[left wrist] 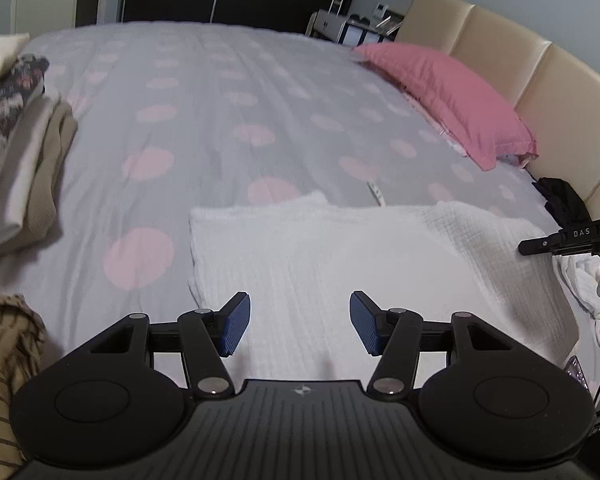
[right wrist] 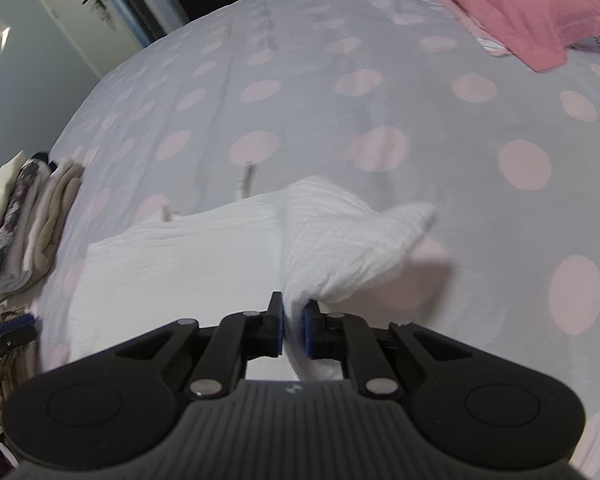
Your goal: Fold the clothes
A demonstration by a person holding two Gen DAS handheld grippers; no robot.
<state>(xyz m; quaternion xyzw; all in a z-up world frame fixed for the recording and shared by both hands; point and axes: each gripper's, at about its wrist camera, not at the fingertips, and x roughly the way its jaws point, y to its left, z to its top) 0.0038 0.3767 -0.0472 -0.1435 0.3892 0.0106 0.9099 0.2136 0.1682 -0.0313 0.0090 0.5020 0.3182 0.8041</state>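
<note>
A white crinkled garment (left wrist: 320, 252) lies partly folded on the grey bedspread with pink dots (left wrist: 204, 112). My left gripper (left wrist: 299, 322) is open and empty, hovering just above the garment's near part. My right gripper (right wrist: 293, 330) is shut on a bunched edge of the white garment (right wrist: 340, 240) and lifts that side off the bed, while the rest lies flat to the left. The right gripper also shows at the right edge of the left wrist view (left wrist: 572, 240).
A stack of folded clothes (left wrist: 16, 152) sits at the left side of the bed, also in the right wrist view (right wrist: 24, 216). A striped tan garment (left wrist: 4, 368) lies near left. A pink pillow (left wrist: 448, 96) and a cream headboard (left wrist: 540, 88) are at the right. A dark item (left wrist: 560, 200) lies by the headboard.
</note>
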